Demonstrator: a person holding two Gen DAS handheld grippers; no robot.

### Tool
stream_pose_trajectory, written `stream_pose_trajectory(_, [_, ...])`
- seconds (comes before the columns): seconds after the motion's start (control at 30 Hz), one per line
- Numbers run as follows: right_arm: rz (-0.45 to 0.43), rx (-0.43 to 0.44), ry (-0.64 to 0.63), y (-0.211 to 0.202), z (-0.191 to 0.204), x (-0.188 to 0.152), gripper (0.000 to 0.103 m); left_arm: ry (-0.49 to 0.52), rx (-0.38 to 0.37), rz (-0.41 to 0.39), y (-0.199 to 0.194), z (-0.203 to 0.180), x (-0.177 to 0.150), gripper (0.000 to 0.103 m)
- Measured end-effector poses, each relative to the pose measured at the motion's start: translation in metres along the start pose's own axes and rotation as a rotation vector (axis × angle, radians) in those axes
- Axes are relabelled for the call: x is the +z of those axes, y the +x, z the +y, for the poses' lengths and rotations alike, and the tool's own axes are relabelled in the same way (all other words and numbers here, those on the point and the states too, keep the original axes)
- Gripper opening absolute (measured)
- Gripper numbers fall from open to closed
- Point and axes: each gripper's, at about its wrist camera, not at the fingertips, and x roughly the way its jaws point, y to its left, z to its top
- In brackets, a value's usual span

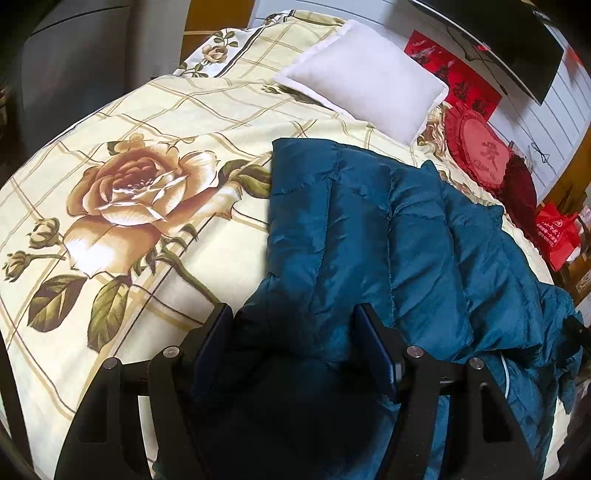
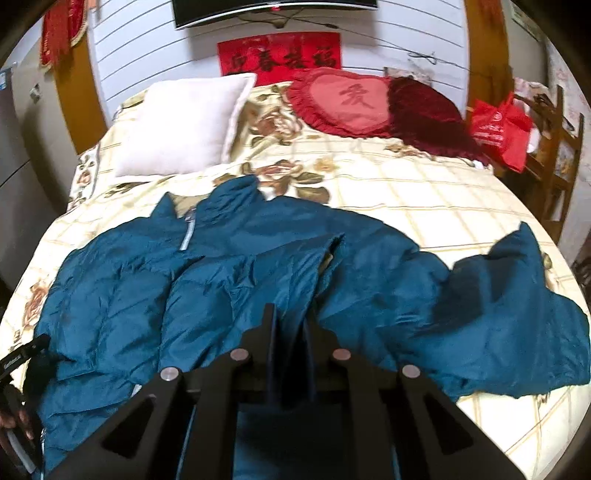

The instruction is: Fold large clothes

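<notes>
Both grippers [image 1: 295, 332] [image 2: 290, 332] look matte black — angular arms, silver round screws (fingers [image 1: 216, 339] have bluish pads).

The near hem of the teal jacket [image 1: 369, 229] is hidden behind the left gripper [image 1: 295, 332] and cut off by the bottom edge. In the right wrist view, fabric pinched in the right gripper [image 2: 290, 325] is lost in shadow. The wall screen [image 2: 275, 9] is cropped by the top edge. Print on the red bag [image 2: 498, 129] is too blurred to be read.
</notes>
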Motion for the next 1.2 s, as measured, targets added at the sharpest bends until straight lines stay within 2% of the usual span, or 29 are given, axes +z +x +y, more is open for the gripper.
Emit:
stream_pose_trajectory(0.17, [0.023, -0.054, 0.029, 0.016, -0.014, -0.006, 0.012, 0.008, 0.003, -0.001, 0.002, 0.0, 0.0, 0.074])
stream_pose_trajectory(0.33, [0.101, -0.13, 0.033, 0.046, -0.027, -0.021, 0.012, 0.01, 0.004, -0.001, 0.004, 0.0, 0.0, 0.074])
stream_pose_trajectory(0.47, [0.125, -0.149, 0.011, 0.055, -0.03, -0.027, 0.012, 0.013, 0.006, -0.003, 0.006, 0.001, -0.001, 0.074])
stream_pose_trajectory(0.53, [0.139, -0.148, 0.014, 0.051, -0.03, -0.025, 0.018, 0.01, -0.002, 0.001, 0.005, 0.001, -0.001, 0.074])
stream_pose_trajectory(0.57, [0.149, -0.148, 0.019, 0.047, -0.029, -0.023, 0.027, 0.009, -0.007, 0.007, 0.004, 0.002, 0.0, 0.074])
stream_pose_trajectory(0.6, [0.137, -0.144, 0.024, 0.039, -0.027, -0.021, 0.044, 0.008, -0.01, 0.01, 0.001, 0.003, 0.001, 0.074])
stream_pose_trajectory(0.63, [0.112, -0.139, 0.024, 0.031, -0.024, -0.02, 0.05, 0.004, -0.018, -0.003, -0.005, 0.004, 0.002, 0.074])
stream_pose_trajectory(0.67, [0.063, -0.14, 0.008, 0.018, -0.018, -0.017, 0.058, 0.002, -0.029, -0.026, -0.012, 0.004, 0.003, 0.074])
stream_pose_trajectory(0.73, [0.013, -0.126, -0.035, 0.003, -0.003, -0.012, 0.059, 0.01, -0.041, -0.081, -0.027, 0.002, 0.009, 0.074])
stream_pose_trajectory(0.8, [-0.015, -0.052, -0.077, -0.008, 0.018, -0.004, 0.059, 0.037, -0.042, -0.111, -0.034, -0.004, 0.016, 0.074])
stream_pose_trajectory(0.9, [0.005, 0.095, -0.142, -0.005, 0.064, 0.003, 0.059, 0.056, -0.042, -0.101, -0.029, -0.016, 0.026, 0.074])
stream_pose_trajectory(1.03, [0.058, 0.202, -0.229, 0.02, 0.132, 0.002, 0.059, 0.09, 0.01, -0.056, -0.005, -0.03, 0.032, 0.074])
stream_pose_trajectory(1.2, [0.098, 0.156, -0.337, 0.059, 0.184, -0.012, 0.059, 0.108, 0.069, -0.003, 0.023, -0.03, 0.025, 0.074])
